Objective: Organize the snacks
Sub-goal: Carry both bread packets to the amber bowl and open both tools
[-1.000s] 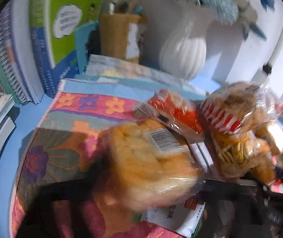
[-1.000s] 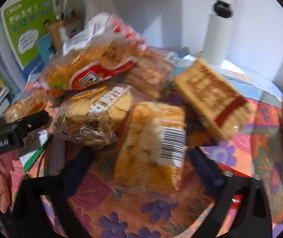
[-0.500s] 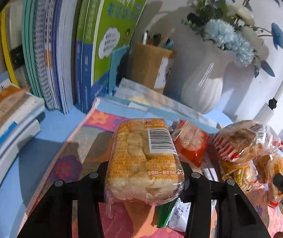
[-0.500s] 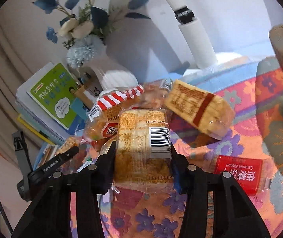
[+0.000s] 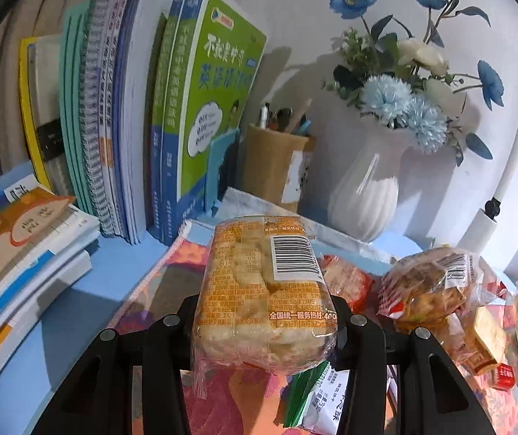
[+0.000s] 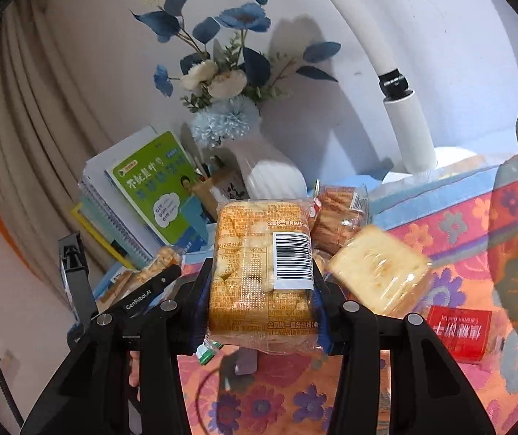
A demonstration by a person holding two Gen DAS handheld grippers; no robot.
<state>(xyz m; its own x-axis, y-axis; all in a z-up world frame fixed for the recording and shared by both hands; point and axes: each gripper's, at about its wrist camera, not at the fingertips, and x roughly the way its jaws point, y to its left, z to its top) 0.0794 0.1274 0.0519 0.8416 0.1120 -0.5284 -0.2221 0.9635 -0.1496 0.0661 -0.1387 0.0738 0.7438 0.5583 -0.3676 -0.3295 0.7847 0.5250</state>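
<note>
Your left gripper (image 5: 264, 311) and right gripper (image 6: 262, 286) each clamp a cracker pack (image 5: 264, 290) crosswise, long axis running forward past the fingers.

Ahead of us a white wall (image 5: 295, 7) catches hard light, and the flowers (image 6: 222, 72) in the white vase (image 5: 364, 195) throw sharp shadows on it. Upright books (image 5: 201, 108) and a brown pen holder (image 5: 273, 163) stand ahead to the left, a beige curtain (image 6: 23, 127) further left, a floral cloth (image 6: 458, 232) below.
</note>
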